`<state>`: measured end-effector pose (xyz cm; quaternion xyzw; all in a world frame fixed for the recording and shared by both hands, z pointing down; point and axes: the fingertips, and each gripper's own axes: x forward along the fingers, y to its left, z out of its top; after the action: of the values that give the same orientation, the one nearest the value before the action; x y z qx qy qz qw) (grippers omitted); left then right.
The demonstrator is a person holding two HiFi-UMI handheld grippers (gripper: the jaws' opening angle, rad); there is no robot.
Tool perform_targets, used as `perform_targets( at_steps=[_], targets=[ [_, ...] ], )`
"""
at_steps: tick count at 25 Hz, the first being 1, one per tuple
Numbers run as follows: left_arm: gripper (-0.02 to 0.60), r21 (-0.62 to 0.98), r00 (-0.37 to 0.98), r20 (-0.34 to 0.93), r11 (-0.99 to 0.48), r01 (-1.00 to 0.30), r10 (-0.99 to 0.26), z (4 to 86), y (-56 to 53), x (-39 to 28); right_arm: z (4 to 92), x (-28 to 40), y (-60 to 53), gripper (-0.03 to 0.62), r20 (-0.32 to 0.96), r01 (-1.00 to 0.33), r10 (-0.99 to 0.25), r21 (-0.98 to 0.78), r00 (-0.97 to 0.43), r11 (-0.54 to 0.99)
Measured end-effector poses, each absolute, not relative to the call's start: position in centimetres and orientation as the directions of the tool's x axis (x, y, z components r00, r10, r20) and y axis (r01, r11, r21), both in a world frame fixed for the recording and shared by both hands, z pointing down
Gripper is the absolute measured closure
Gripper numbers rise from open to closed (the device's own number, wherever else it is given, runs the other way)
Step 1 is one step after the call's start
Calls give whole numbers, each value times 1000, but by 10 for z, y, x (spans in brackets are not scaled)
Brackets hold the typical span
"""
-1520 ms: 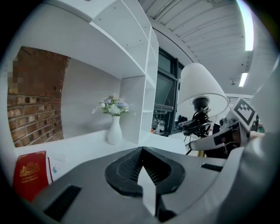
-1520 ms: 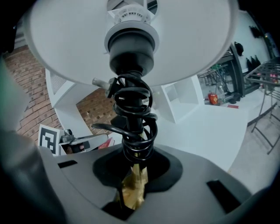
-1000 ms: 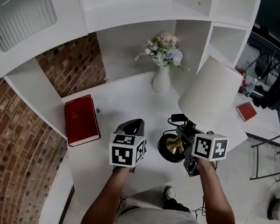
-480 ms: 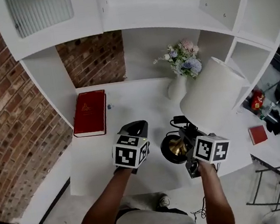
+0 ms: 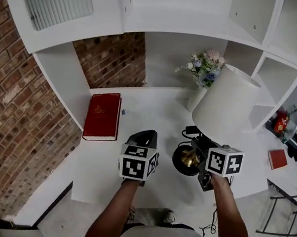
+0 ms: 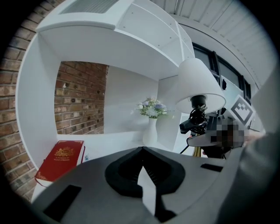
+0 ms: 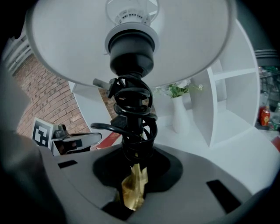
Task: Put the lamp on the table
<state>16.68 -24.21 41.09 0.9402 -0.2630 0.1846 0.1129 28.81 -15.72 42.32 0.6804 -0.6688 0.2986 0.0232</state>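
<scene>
Brass stem of the lamp (image 5: 226,104) is clamped in my right tool (image 5: 195,149) at centre-right; my left tool (image 5: 145,138) beside it, jaws together, empty; base possibly touching the worktop (image 5: 147,110).

**R gripper (image 7: 134,186) clamped on lamp (image 7: 131,52)**

Jaws pinch lamp's brass stem (image 7: 132,194), upright. Black cord (image 7: 133,118) coiled round stem, white shade (image 7: 65,39) overhead. Bkgd: vase (image 7: 179,117) w/ flowers, white shelf (image 7: 227,105), brick wall (image 7: 46,94). L gripper (image 7: 65,141) at left.

White lampshade (image 5: 225,101), gold stem (image 7: 133,188), red book (image 5: 102,116)
</scene>
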Motion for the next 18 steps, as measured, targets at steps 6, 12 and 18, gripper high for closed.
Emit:
perform_targets(
  at_steps=[6,12,18],
  targets=[
    [588,111,761,411,-801,-588,-502,414,-247,148,427,279,-172,516,439,-936,-890,-349,-120,-46],
    [588,101,721,410,-758,-644,-558,414,-253,127,431,268,-190,516,438,-944,-882,-328,-174,23],
    [588,83,681,414,-720,-689,-604,418,-257,108,435,256,-216,516,427,-955,-877,-276,-220,105]
  ],
)
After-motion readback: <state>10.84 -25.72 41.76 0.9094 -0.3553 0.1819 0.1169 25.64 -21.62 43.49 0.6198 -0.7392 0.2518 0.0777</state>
